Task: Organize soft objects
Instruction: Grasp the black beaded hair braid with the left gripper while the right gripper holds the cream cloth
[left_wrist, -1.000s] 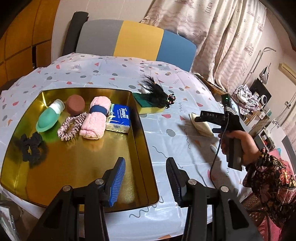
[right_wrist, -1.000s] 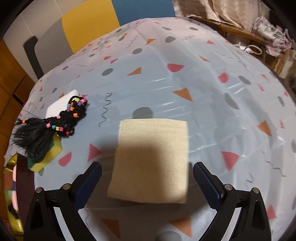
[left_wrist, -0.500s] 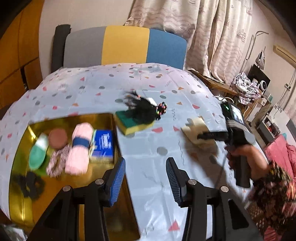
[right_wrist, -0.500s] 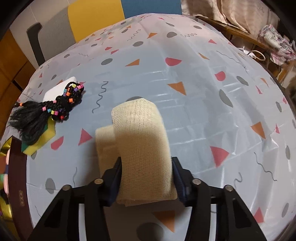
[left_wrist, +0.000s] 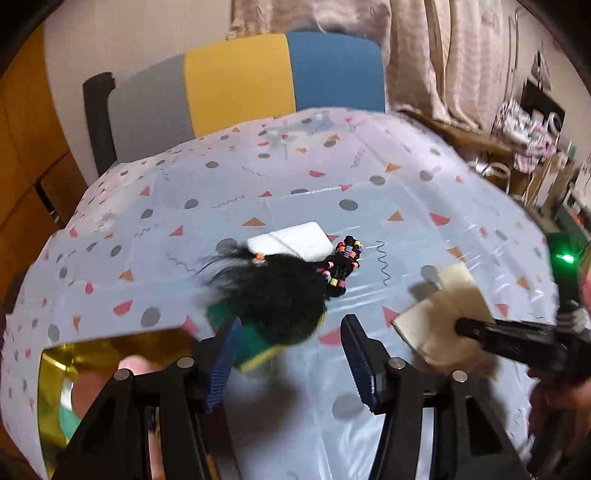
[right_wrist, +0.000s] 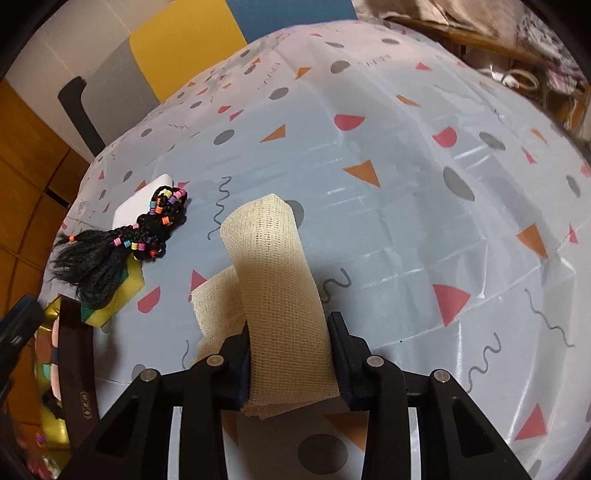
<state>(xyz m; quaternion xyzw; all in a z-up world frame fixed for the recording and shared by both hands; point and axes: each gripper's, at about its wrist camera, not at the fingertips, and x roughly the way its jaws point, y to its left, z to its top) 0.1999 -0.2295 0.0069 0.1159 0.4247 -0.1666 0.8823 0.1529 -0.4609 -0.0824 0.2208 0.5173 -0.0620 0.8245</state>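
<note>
The right gripper sat at the lower centre of the right wrist view, its jaws closing on the folded beige cloth, which was pinched between both pads and bulged upward into an arch above them, with one flap trailing onto the bench to the left. In the left wrist view the same cloth appeared at the right of the frame, held at the tip of the right gripper, with part of the cloth still resting on the patterned cover of the bench. The left gripper occupied the lower centre of its view; its jaws were opening and nothing was clamped between them. Just above its fingertips, at the centre of the frame, lay the black braided hairpiece with coloured beads, draped over a green-and-yellow sponge whose lower edge showed beside the left blue pad. A white block lay just behind the hairpiece. The gold tray showed at the lower left, with its contents blurred. The cloth lay well apart from the left gripper, to its right.
</note>
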